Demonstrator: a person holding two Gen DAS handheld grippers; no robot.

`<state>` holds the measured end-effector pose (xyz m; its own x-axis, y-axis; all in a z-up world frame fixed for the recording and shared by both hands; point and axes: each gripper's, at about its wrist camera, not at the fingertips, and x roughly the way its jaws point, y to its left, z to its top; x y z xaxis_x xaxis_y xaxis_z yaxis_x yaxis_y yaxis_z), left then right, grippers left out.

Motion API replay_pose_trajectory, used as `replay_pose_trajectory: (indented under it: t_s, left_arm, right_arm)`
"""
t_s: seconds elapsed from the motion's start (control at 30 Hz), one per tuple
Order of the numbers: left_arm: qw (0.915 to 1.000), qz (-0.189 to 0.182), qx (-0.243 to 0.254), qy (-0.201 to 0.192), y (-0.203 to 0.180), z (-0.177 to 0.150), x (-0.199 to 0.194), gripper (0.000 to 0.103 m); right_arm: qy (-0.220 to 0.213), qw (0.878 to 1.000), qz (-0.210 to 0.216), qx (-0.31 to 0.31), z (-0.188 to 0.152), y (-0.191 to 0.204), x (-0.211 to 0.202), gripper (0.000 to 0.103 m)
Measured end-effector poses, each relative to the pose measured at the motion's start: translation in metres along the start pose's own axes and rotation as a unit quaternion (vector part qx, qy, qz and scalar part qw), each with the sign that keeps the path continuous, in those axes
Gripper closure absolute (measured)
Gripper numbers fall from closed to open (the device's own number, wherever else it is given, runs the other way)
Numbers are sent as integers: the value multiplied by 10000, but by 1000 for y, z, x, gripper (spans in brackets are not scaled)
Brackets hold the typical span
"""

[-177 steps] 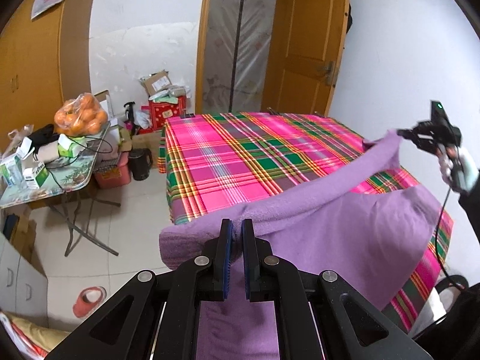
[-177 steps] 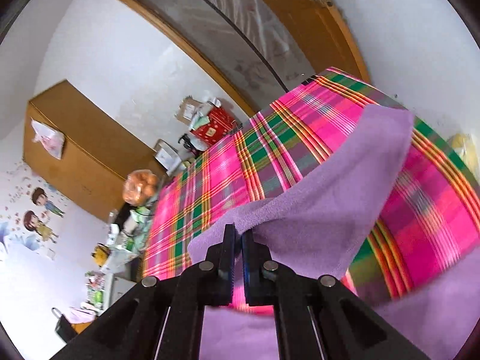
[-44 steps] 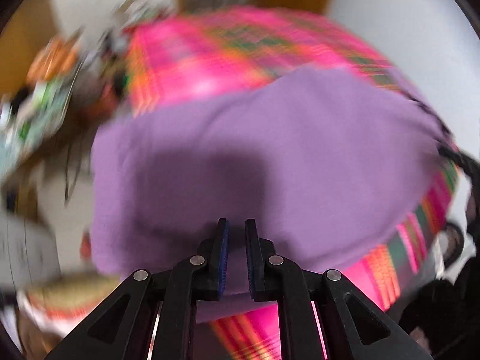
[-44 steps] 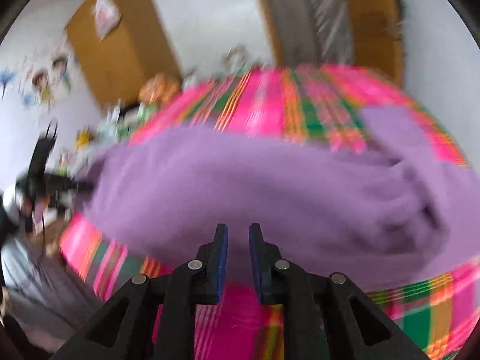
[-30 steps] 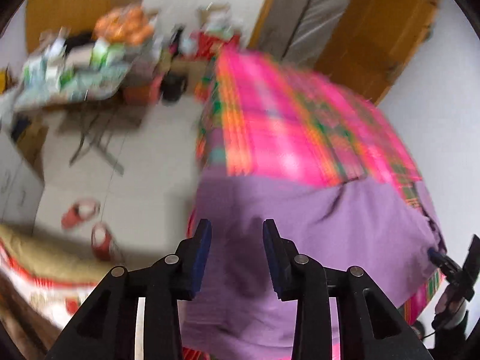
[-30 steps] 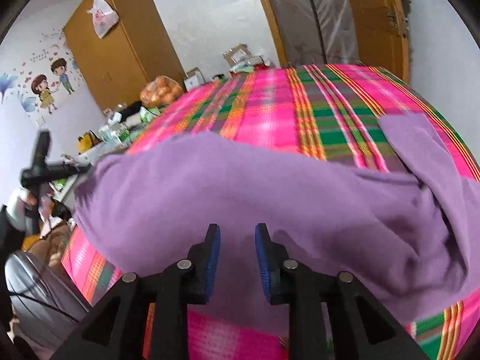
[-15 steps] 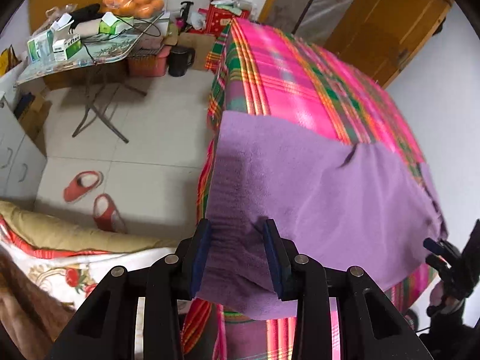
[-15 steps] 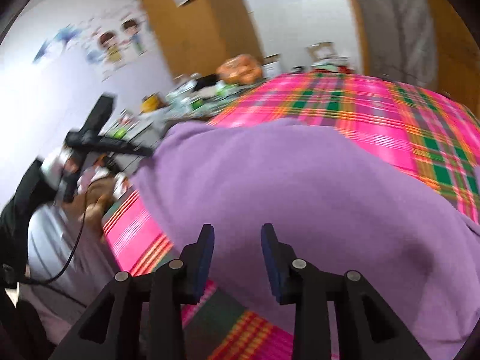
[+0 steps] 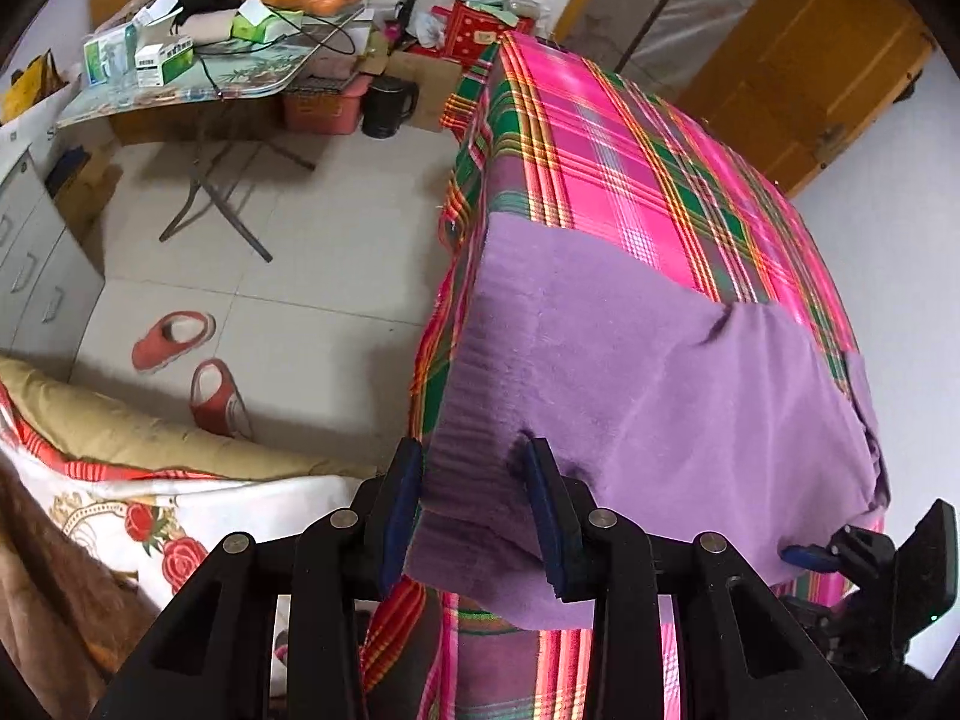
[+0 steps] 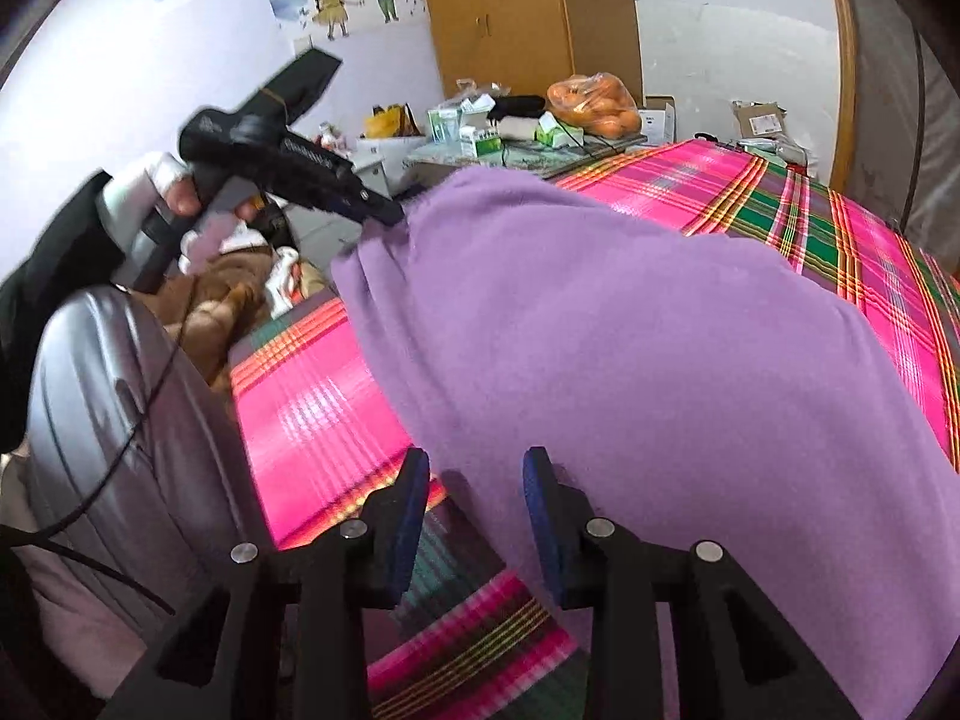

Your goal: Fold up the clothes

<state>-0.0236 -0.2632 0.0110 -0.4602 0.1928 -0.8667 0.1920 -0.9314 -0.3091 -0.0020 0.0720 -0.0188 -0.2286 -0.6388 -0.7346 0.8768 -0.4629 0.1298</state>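
Vs ~6 s earlier: the purple garment [image 9: 660, 396] was no longer held up between both grippers; it lay flat on the plaid bed [image 9: 648, 180], one end draped over the bed's side. Left gripper [image 9: 474, 504] fingers were closing, garment's hanging edge between them, pads not clearly pressing. Right gripper [image 10: 477, 510] fingers were closing too, garment's near edge in the gap, not pinched.

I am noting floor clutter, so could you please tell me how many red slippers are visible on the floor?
2: one red slipper lies on the tiles, the other red slipper beside it, near the tan bedding; more may be hidden.
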Motion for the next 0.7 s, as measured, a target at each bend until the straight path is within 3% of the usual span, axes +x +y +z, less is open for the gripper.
replay_pose_trajectory:
  t_s: [0.07, 0.17, 0.43, 0.7]
  left_arm:
    - [10000, 22, 4, -19, 1, -1, -1, 73]
    - [9999, -5, 76, -120, -2, -2, -7, 75]
    - [9980, 58, 501, -392, -11, -7, -25, 77]
    - [9970, 288, 703, 157, -9, -18, -7, 77]
  right_arm:
    - [41, 10000, -74, -27, 0, 0, 4, 90]
    - [2, 9999, -84, 76, 0, -4, 2, 99]
    - [-224, 9997, 57, -50, -1, 1, -18, 100]
    - [185, 9997, 173, -71, -15, 0, -4, 100]
